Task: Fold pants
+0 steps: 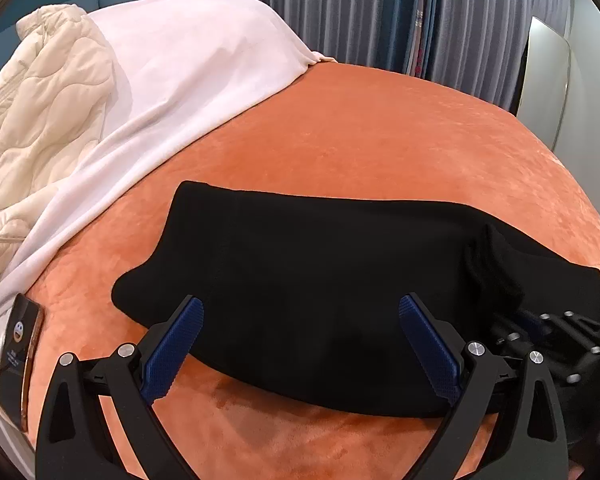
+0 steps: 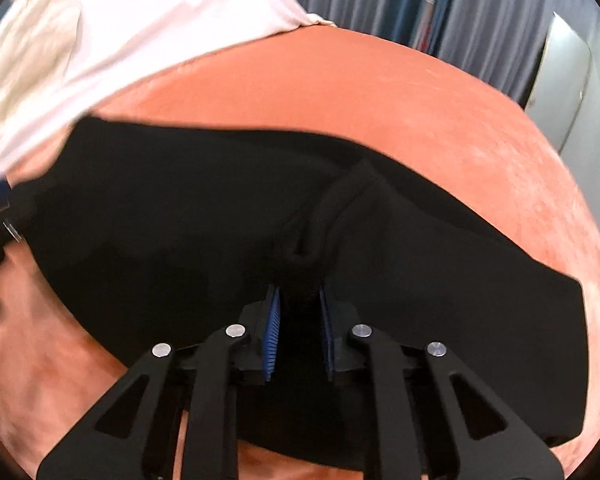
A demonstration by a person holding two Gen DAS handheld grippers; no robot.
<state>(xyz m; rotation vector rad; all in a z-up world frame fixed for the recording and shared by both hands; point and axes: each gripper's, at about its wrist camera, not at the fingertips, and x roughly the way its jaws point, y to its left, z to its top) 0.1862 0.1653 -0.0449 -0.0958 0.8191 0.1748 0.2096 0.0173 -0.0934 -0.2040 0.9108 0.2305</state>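
Observation:
Black pants (image 1: 340, 272) lie folded across the orange bedspread (image 1: 360, 128), long side running left to right. My left gripper (image 1: 300, 304) hovers over their near edge with its blue pads (image 1: 172, 352) wide apart and nothing pinched between them. In the right wrist view the same pants (image 2: 180, 208) fill the middle. My right gripper (image 2: 299, 292) stands narrow, its blue pads (image 2: 273, 332) pressing on a raised ridge of black fabric (image 2: 304, 256) that bunches up between them. The right gripper's black body (image 1: 556, 332) also shows at the pants' right end in the left wrist view.
A white sheet (image 1: 172, 72) and a cream quilted blanket (image 1: 40, 112) are heaped at the far left of the bed. A dark phone (image 1: 20, 360) lies at the left edge. Grey curtains (image 1: 360, 8) and a mirror (image 1: 544, 60) stand behind the bed.

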